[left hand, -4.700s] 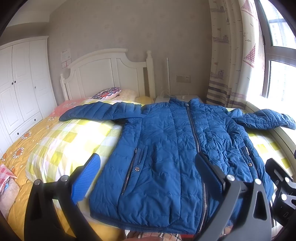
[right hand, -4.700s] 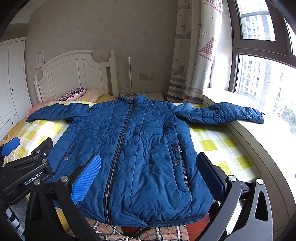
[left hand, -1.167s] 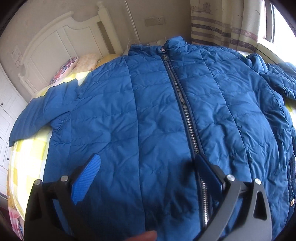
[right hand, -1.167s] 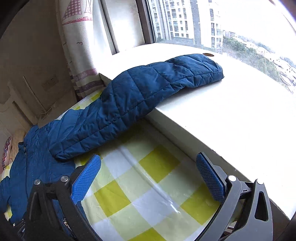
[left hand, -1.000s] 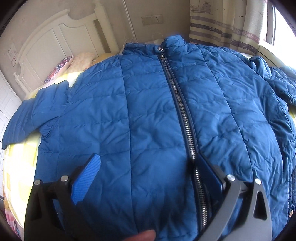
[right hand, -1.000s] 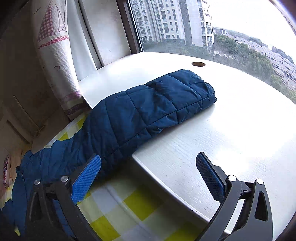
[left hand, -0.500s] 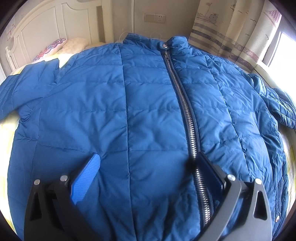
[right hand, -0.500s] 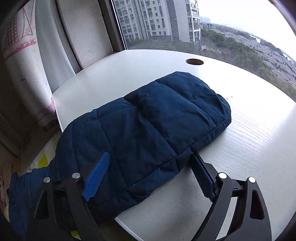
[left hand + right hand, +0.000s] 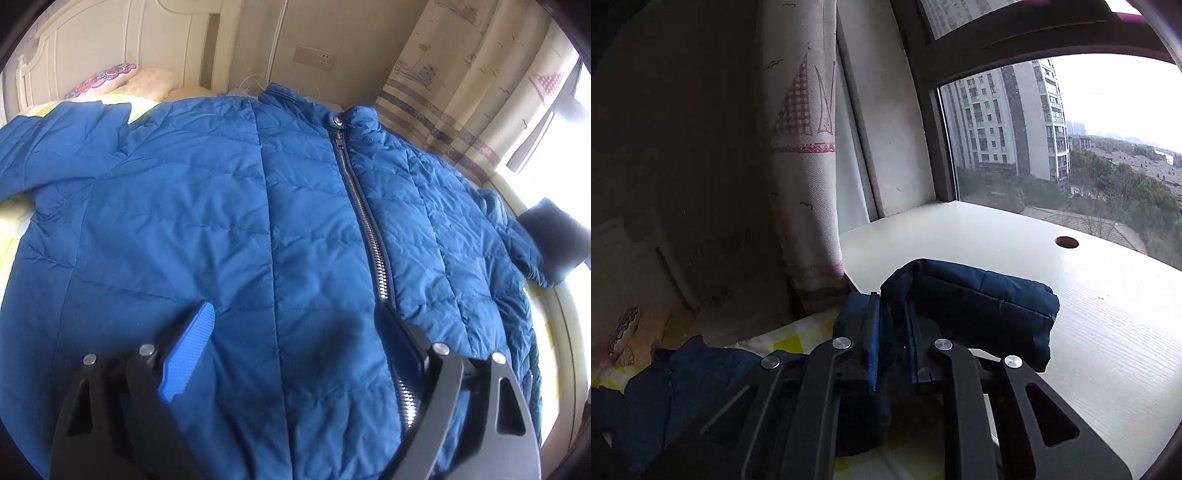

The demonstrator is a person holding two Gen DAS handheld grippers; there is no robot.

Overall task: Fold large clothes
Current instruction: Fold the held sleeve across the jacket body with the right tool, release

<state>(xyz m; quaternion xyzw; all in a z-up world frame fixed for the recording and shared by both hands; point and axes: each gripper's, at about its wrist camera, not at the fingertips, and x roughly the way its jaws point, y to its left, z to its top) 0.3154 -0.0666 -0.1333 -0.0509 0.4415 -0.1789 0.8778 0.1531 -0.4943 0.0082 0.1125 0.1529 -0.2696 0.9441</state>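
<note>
Spread front-up across the bed, the blue quilted jacket (image 9: pixel 207 229) awaits folding: the right gripper (image 9: pixel 892 339) has just clamped its sleeve cuff (image 9: pixel 975 299) at the windowsill (image 9: pixel 1108 332), while the left gripper (image 9: pixel 295 325), jaws narrowing but empty, hovers over the zipper (image 9: pixel 364 218).

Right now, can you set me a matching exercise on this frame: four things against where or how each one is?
Things:
1. right gripper
2. left gripper
3. sleeve
4. zipper

States:
A. closed up to the collar
B. pinched, its end raised above the window ledge
C. jaws shut on fabric
D. jaws apart over the jacket front

Pairs: 1-C, 2-D, 3-B, 4-A
</note>
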